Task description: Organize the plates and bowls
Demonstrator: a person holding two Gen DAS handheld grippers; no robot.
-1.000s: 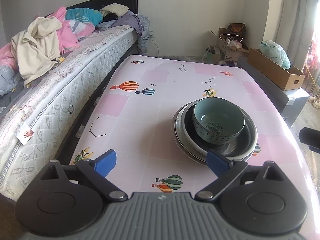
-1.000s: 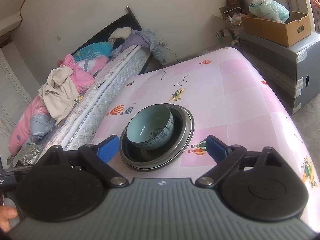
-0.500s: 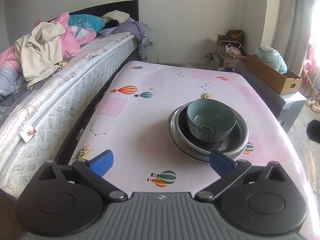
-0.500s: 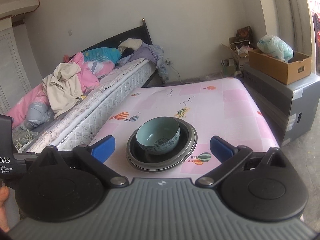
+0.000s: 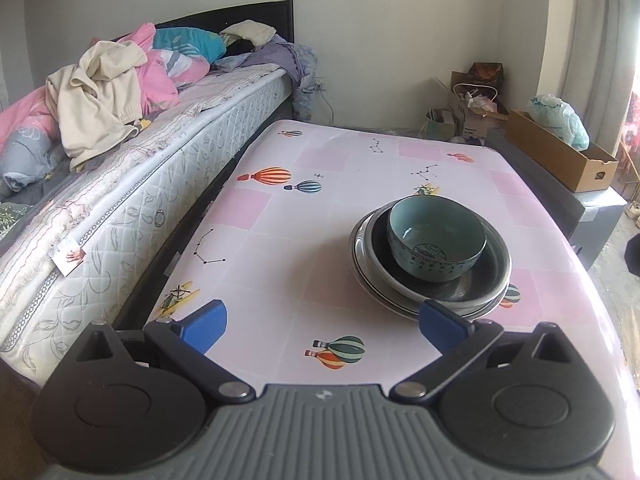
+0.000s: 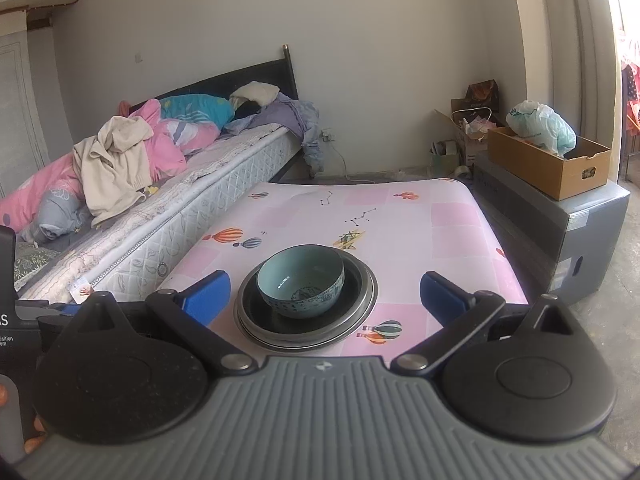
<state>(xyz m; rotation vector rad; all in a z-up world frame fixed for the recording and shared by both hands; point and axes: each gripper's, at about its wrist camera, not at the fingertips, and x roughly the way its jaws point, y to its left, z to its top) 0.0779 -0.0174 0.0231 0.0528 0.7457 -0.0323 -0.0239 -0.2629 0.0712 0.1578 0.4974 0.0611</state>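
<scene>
My right gripper (image 6: 322, 294) stands with its jaws as wide as they go; they have just been opening, and nothing is pressed between the 2 blue pads (image 6: 206, 294). Through that gap I look straight at the teal bowl (image 6: 301, 280), which sits upright inside the stack of dark plates (image 6: 360, 300) on the pink tablecloth (image 6: 420, 232). The stack lies ahead of my pads and apart from them, roughly centred between them, a little toward the left one in my right wrist view. My left gripper (image 5: 322, 322) is spread wide too and grips nothing. From its camera the teal bowl (image 5: 437, 236) and the plates (image 5: 372, 264) lie ahead and off to the right, with the right blue pad (image 5: 442, 322) overlapping the near rim of the stack in the picture; I cannot tell whether it touches that rim or hangs above it. The left pad (image 5: 204, 326) hangs over bare cloth near the table's edge. The pink tablecloth (image 5: 320, 220) carries printed balloons, and 1 of those prints (image 5: 338, 352) lies between my left gripper's pads. A bed (image 6: 180, 208) runs along the table's left side, piled with clothes (image 6: 116, 160).
</scene>
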